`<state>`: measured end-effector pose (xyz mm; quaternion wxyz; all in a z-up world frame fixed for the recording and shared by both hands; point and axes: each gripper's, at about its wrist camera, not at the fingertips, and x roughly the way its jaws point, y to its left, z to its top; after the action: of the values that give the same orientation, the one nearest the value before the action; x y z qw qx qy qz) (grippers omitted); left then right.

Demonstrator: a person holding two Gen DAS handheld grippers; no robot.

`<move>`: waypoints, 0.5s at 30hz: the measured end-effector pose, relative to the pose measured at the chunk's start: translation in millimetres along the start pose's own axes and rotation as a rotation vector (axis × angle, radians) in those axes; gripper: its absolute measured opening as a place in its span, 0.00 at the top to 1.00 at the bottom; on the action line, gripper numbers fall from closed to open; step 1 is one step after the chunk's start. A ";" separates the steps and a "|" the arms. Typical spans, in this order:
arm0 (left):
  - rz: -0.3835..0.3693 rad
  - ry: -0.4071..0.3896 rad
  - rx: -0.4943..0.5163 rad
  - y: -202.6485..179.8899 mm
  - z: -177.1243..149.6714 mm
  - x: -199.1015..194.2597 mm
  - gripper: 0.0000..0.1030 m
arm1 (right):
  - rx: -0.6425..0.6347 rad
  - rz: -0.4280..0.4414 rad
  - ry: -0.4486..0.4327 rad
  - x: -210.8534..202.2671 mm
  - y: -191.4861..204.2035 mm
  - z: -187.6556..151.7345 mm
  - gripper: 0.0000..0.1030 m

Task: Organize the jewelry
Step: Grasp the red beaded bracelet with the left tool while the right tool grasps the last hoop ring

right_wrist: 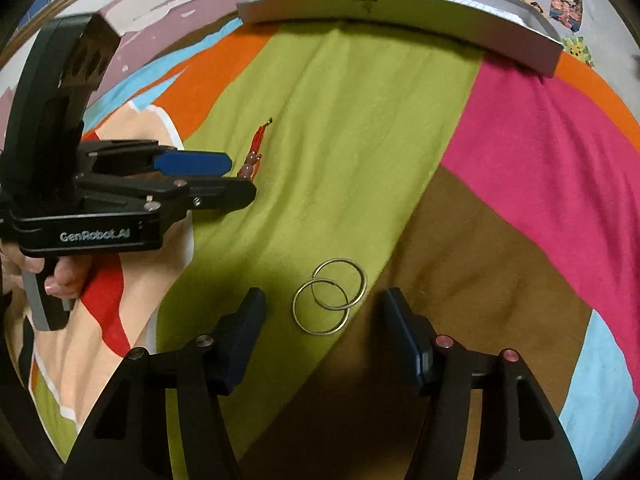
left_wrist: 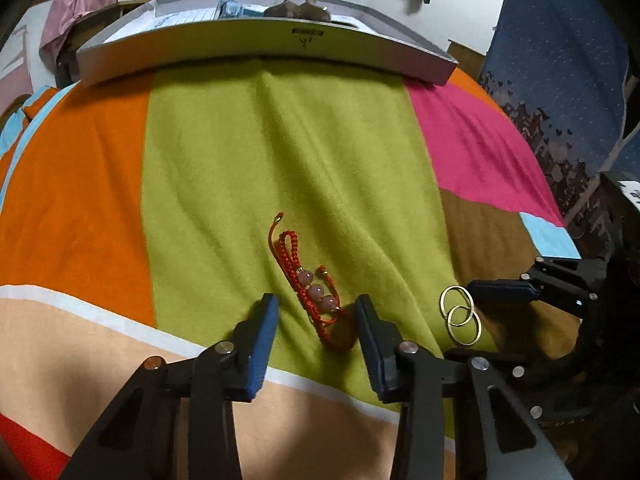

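Jewelry spread on a patchwork blanket [left_wrist: 224,168], two pieces, one per gripper.

Left wrist view: red braided bracelet [left_wrist: 316,292] w/ three pink beads, lying on the green patch, lower loop sitting between the left gripper [left_wrist: 317,312] pads. Jaws part-way in, gap either side of the cord, nothing pinched yet. Straddling like this prob. so a squeeze catches cord and beads together rather than one loose strand. Pair of thin gold hoop rings [left_wrist: 460,314], overlapping, just to the right near the green/brown seam. Right gripper [left_wrist: 480,322] coming in from the right edge, its upper blue pad just beside the upper ring; lower finger partly hidden. Grey tray [left_wrist: 264,46] at the far end of the blanket, well apart from both pieces, some items inside, too small to name. Likely the drop-off spot.

Right wrist view: same hoop rings [right_wrist: 330,296] centred between right gripper [right_wrist: 325,312] fingers, flat on the blanket across the seam. Jaws mid-width, clear gaps both sides, not touching. Flat thin wire = hard pick, so pads prob. need to get low and close across both rings. Left gripper [right_wrist: 240,170] seen side-on at left, a hand [right_wrist: 56,276] on its handle, tips at the bracelet [right_wrist: 252,160] beads. Tray [right_wrist: 400,12] along the top.
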<state>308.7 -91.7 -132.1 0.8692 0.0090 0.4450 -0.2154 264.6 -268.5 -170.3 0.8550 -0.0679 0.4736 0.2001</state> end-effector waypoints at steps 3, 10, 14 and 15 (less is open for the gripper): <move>0.020 0.009 0.008 -1.8 -0.2 3.2 0.72 | 0.003 -0.008 0.002 0.3 2.8 -0.5 0.52; -0.022 0.028 -0.063 8.1 -3.2 3.7 0.93 | 0.006 -0.012 0.002 3.2 5.9 -2.8 0.57; -0.039 0.038 -0.088 7.2 -7.1 2.0 0.94 | 0.006 -0.010 0.002 4.7 4.6 -2.8 0.61; -0.047 0.043 -0.096 7.0 -9.0 1.2 0.94 | 0.001 -0.007 0.000 4.5 5.9 -3.1 0.64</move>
<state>305.1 -83.9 -139.7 0.8535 -0.0386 0.4735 -0.2140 261.9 -262.9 -175.3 0.8557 -0.0690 0.4735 0.1968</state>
